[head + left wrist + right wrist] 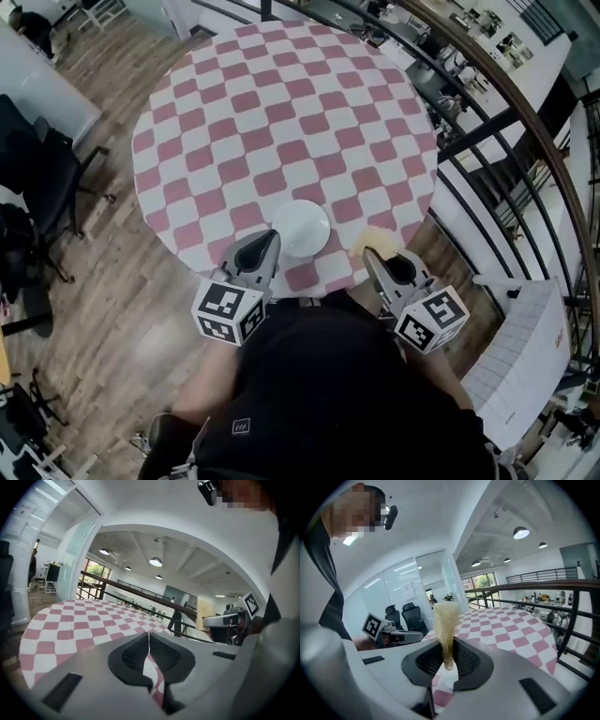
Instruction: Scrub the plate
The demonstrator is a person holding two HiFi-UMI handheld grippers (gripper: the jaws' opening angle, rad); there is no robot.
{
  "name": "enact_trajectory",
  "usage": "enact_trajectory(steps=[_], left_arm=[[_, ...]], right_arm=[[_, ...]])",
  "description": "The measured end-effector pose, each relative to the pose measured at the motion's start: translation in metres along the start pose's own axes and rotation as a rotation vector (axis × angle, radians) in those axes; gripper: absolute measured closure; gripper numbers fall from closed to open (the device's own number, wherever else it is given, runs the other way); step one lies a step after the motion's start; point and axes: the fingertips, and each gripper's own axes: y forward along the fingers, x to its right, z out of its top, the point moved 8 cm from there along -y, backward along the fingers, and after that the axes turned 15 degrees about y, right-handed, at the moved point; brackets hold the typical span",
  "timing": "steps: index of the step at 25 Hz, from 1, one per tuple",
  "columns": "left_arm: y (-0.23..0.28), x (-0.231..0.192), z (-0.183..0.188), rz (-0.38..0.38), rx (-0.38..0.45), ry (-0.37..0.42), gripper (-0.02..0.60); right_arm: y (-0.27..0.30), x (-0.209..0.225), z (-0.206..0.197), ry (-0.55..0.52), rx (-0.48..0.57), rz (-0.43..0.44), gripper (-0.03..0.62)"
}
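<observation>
Right tool (448,656) is clamped on a soft, springy scrubber (446,618); left tool (148,648) is closed, empty. White plate (300,228) looks stiff, slick, breakable: steady its rim

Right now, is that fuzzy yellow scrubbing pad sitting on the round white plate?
No, the fuzzy yellow scrubbing pad is pinched in the jaws of the right gripper, off the round white plate, which lies bare.

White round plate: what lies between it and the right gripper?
Head view: only the pale yellow mesh scrubber clamped in the right gripper, then bare pink-and-white checked tablecloth up to the white plate.
</observation>
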Motion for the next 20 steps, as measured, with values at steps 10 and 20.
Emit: enact_trajectory(steps=[10,20], left_arm=[[0.035,0.004,-0.04,0.139,-0.163,-0.139,0.548],[0.074,-0.014,-0.131,0.114,-0.386,-0.268,0.446]], right_arm=[[0.088,0.045,-0.017,-0.018,-0.342,0.242,0.54],[0.162,0.071,-0.111,0.028,-0.706,0.205,0.54]])
